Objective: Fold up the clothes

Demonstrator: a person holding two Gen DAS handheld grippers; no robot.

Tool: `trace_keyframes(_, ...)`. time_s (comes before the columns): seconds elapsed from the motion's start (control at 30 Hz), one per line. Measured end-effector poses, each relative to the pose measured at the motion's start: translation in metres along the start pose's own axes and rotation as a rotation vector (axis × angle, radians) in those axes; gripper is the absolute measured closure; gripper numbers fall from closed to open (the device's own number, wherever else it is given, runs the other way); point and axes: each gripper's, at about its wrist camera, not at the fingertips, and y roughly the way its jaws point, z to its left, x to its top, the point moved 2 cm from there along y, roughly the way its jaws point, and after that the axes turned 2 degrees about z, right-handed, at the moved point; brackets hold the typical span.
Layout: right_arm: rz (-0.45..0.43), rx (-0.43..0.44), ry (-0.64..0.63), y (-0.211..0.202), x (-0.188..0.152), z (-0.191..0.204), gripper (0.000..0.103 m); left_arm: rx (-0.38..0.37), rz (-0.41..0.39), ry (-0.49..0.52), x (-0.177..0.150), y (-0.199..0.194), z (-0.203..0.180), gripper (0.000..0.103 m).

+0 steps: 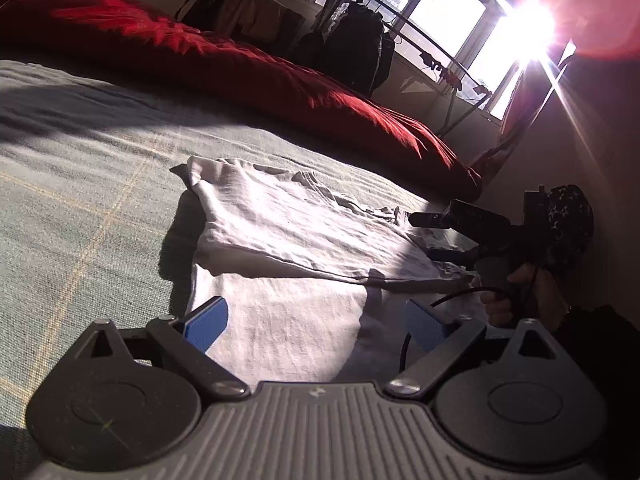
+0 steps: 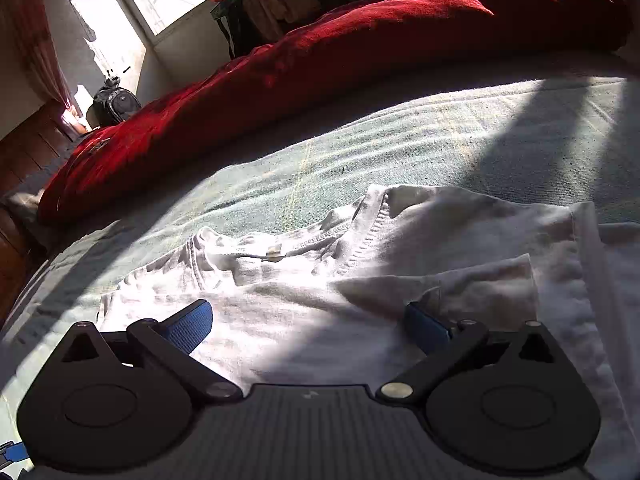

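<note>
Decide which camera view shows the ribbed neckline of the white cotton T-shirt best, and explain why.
The right wrist view: the ribbed neckline of the white cotton T-shirt lies close, with stitching and a small label visible. The left wrist view shows the shirt folded over itself, its neck end far off, creased and partly shadowed.

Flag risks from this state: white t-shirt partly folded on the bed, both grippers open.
1. The folded layer of the white cotton t-shirt looks loose and wrinkled; a grasp may catch only one layer and undo the fold.
2. The black cable by the right gripper could snag the cloth.
3. Window glare and hard shadows may hide hem edges from the left gripper.
</note>
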Motion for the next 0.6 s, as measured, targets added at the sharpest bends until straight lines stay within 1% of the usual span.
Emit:
trace_keyframes(0.07,0.006,0.036,-0.006,-0.009,-0.003,0.005,0.0,-0.009,-0.005,-0.005,0.0,-0.001,0.001,0.008)
trace_keyframes(0.13,0.029,0.07,-0.023,-0.014,-0.009,0.008,0.0,-0.006,-0.005,-0.001,0.0,-0.001,0.0,0.008)
trace_keyframes(0.23,0.056,0.07,-0.057,-0.022,-0.023,0.007,0.0,-0.007,-0.003,0.004,0.0,-0.001,-0.002,0.008)
trace_keyframes(0.3,0.051,0.06,-0.04,-0.033,-0.028,0.001,0.0,-0.008,-0.003,0.009,0.0,-0.001,-0.003,0.008)
trace_keyframes(0.37,0.03,0.07,0.001,-0.045,-0.028,-0.001,0.0,-0.01,-0.003,0.011,0.0,-0.001,-0.004,0.008)
trace_keyframes(0.43,0.021,0.115,0.006,-0.055,-0.029,0.004,0.0,-0.005,-0.004,0.015,0.001,0.0,-0.006,0.008)
trace_keyframes(0.6,0.107,0.034,-0.037,-0.06,-0.051,0.009,0.0,-0.004,-0.016,0.045,0.004,-0.004,-0.019,0.008)
